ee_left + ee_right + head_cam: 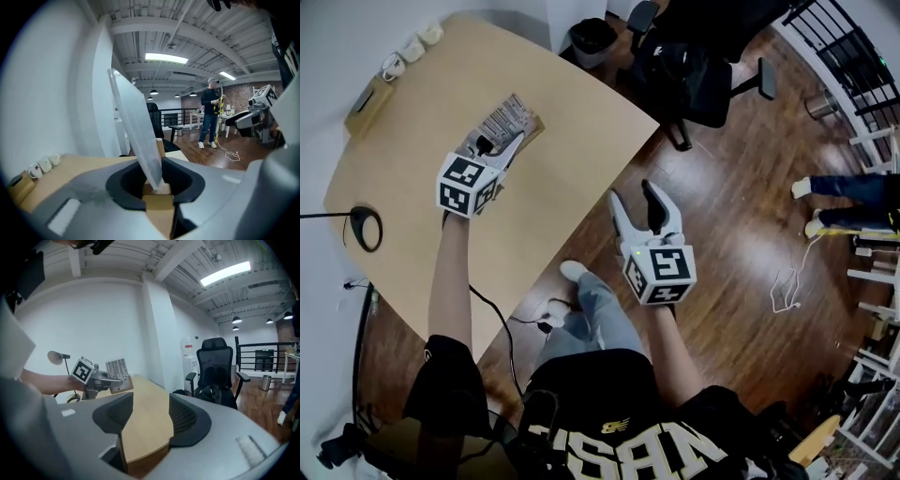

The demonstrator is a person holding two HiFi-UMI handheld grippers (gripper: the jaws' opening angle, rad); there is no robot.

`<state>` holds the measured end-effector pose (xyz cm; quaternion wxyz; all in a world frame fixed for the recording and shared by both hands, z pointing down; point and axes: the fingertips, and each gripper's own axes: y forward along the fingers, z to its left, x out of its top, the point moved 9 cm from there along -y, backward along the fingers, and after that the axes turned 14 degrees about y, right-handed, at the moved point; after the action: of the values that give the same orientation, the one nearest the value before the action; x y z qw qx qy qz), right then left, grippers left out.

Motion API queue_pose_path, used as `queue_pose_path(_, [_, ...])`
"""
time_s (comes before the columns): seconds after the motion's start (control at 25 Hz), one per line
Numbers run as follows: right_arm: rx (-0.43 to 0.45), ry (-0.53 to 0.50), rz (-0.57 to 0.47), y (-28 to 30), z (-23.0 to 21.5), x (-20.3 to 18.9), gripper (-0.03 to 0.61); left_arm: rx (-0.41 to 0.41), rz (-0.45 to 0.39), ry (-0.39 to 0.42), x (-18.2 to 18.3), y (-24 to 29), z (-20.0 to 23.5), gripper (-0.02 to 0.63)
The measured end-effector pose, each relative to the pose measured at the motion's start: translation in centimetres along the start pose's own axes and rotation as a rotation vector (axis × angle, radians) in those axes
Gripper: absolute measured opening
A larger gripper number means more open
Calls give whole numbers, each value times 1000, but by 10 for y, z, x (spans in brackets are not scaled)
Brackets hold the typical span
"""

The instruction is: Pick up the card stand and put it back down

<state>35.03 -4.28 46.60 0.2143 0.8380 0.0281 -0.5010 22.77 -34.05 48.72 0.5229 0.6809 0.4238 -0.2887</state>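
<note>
The card stand (508, 119) is a small wooden block with a clear printed card upright in it, at the far middle of the tan table (572, 150). My left gripper (501, 142) is shut on it. In the left gripper view the wooden base (157, 202) is pinched between the jaws of the left gripper (157, 190), and the card (136, 122) leans left. Whether the base touches the table I cannot tell. My right gripper (631, 191) hangs over the wooden floor beside the table's edge, jaws apart and empty. In its own view the right gripper (147, 417) faces the card stand (117, 374).
White cups (412, 45) and a small box (369, 99) sit at the table's far left. A black lamp base (366, 228) is at its left edge. A black office chair (698, 75) and a bin (593, 39) stand beyond. A person's legs (848, 192) and a cable (787, 286) are at right.
</note>
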Motion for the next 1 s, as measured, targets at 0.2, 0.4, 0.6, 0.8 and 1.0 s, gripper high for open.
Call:
queue_pose_path(0.2, [-26, 23, 71, 31, -11, -19, 245, -112, 17, 10, -43, 54, 6, 104])
queue_pose_path(0.4, [-37, 43, 114, 63, -28, -42, 245, -196, 57, 31, -94, 100, -6, 104])
queue_pose_path(0.6, [-34, 40, 156, 80, -34, -58, 245, -221, 44, 14, -125, 123, -21, 102])
queue_pose_path(0.8, [-12, 32, 169, 87, -25, -60, 245, -143, 65, -77, -128, 122, -17, 194])
queue_pose_path(1.0, [54, 25, 130, 84, 8, -44, 245, 2, 82, -121, -115, 65, -11, 298])
